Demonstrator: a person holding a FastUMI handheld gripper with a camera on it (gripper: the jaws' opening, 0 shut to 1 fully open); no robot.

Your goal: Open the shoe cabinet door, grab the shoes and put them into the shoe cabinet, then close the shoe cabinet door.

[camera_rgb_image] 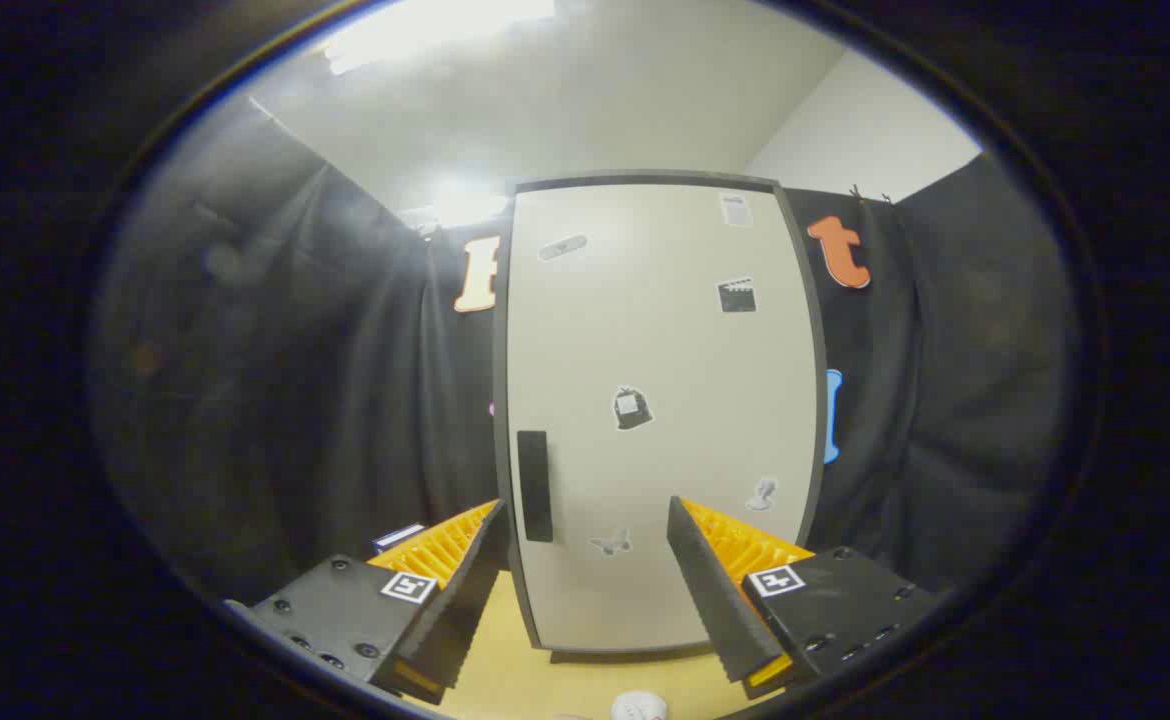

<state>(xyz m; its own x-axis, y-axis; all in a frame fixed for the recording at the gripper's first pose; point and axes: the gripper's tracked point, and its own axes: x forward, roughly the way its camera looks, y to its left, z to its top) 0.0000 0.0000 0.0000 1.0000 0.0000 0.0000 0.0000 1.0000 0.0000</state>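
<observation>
A tall shoe cabinet (660,400) with a pale door in a dark frame stands upright on the wooden table (515,680), straight ahead of my fingers. Its door is shut. A dark vertical handle (534,486) sits low on the door's left side, just ahead of my left finger (465,580). Several small stickers dot the door. My gripper (585,555) is open, its fingers spread wide with nothing between them, and it points at the door's lower part. A small white rounded thing (638,706), perhaps part of a shoe, peeks up on the table below the fingers.
Black cloth walls (295,400) hang close behind and on both sides of the cabinet. A white ceiling with bright lights (445,30) is overhead. A small dark object (400,536) lies on the table left of my left finger.
</observation>
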